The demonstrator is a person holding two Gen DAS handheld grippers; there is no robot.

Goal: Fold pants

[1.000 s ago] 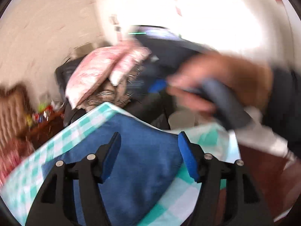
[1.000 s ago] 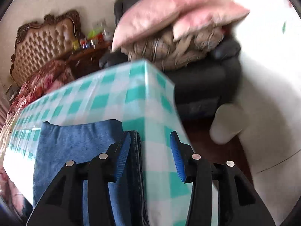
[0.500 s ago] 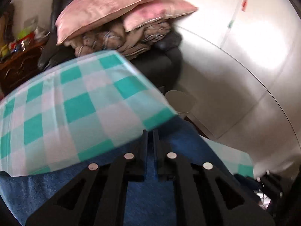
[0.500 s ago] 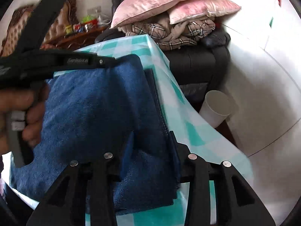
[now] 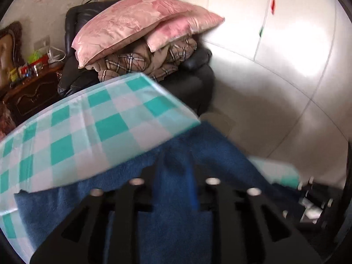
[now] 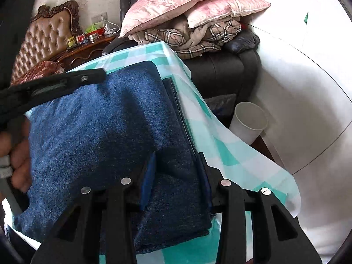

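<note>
Folded blue denim pants [image 6: 88, 132] lie on a table under a teal-and-white checked cloth [image 6: 231, 154]. My right gripper [image 6: 176, 169] is shut on the thick folded corner near the table's right edge, a blue pad on each side of the denim. In the left wrist view my left gripper [image 5: 178, 160] is low over the pants [image 5: 66, 204]. Its jaws are opening, with blurred denim between the fingers. From the right wrist view the left gripper [image 6: 96, 76] reaches over the far left of the pants, held by a hand [image 6: 19, 158].
A white paper cup [image 6: 248, 123] stands on the floor to the right of the table. Behind it is a black armchair [image 6: 220, 70] piled with pink pillows [image 6: 187, 2] and a plaid blanket. A wooden side table [image 5: 33, 94] and a tufted headboard [image 6: 44, 35] are at the back left.
The right gripper sank onto the pants' folded corner and closed on it. The left gripper swung over the denim, shut, then parted again.
</note>
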